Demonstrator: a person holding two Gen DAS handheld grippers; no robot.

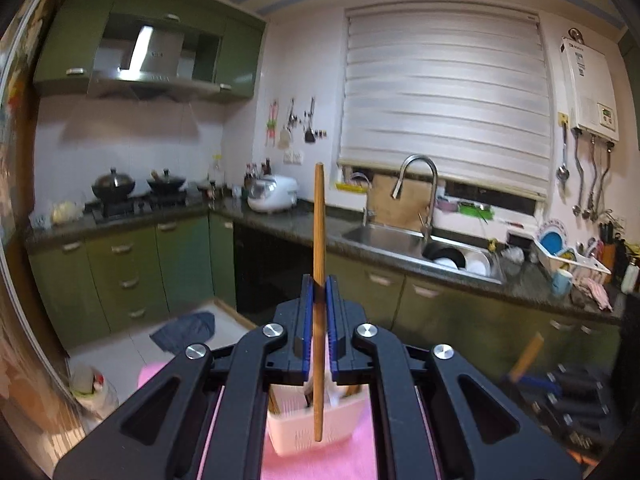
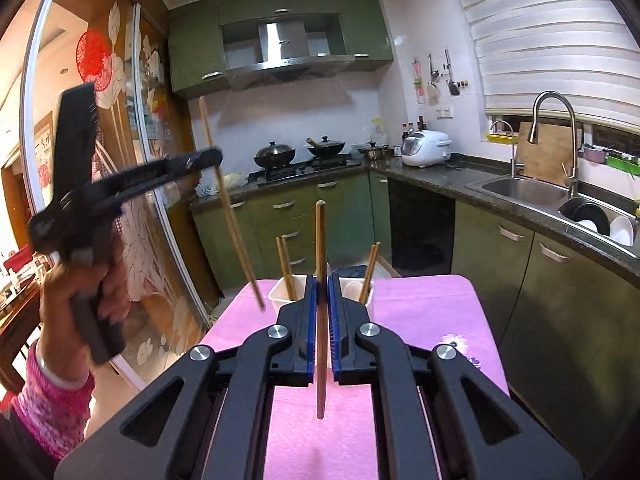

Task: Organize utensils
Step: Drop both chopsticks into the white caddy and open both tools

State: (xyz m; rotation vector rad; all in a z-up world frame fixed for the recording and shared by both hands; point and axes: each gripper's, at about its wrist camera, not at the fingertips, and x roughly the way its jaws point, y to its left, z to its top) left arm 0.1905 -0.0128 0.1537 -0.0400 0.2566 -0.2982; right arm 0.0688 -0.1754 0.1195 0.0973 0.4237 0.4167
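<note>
One chopstick [image 1: 319,300] upright between each gripper's [image 1: 319,282] jaws

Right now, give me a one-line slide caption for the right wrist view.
Right gripper clamps an upright wooden chopstick above the white utensil holder on the pink tablecloth; left gripper holds another.

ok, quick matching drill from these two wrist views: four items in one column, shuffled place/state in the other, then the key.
Items
1. left gripper
2. right gripper
3. white utensil holder
4. rice cooker

Place/state
A. on the dark counter, near the stove
B. shut on a chopstick, held upright over the pink cloth
C. standing on the pink cloth, chopsticks inside
D. raised at the left, shut on a tilted chopstick

Pairs: 1-D, 2-B, 3-C, 4-A
</note>
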